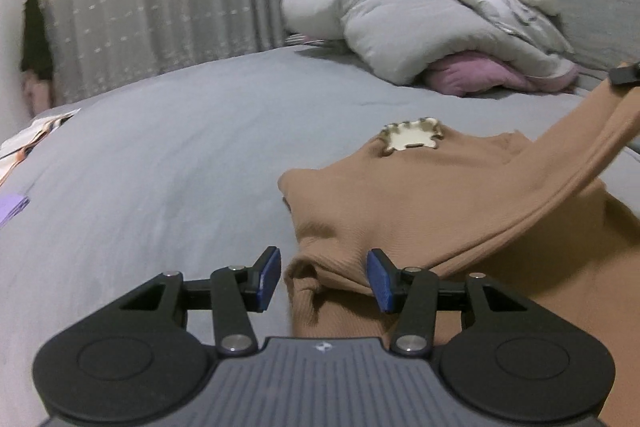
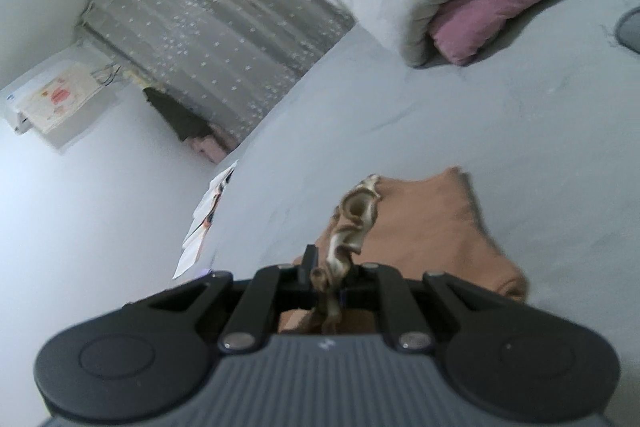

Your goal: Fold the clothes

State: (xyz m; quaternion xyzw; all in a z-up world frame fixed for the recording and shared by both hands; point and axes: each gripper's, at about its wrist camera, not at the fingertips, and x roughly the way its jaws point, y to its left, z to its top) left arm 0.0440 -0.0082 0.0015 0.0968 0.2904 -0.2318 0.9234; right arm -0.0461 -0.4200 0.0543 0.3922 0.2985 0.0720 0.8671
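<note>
Brown top on grey bed, right gripper pinching its frilled trim

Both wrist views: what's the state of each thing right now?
Brown top: rumpled on the bed, one part lifted.
Left gripper: jaws open, straddling a fold of the top.
Right gripper: jaws shut on the top's frilled trim.
Duvet: heaped.
</note>
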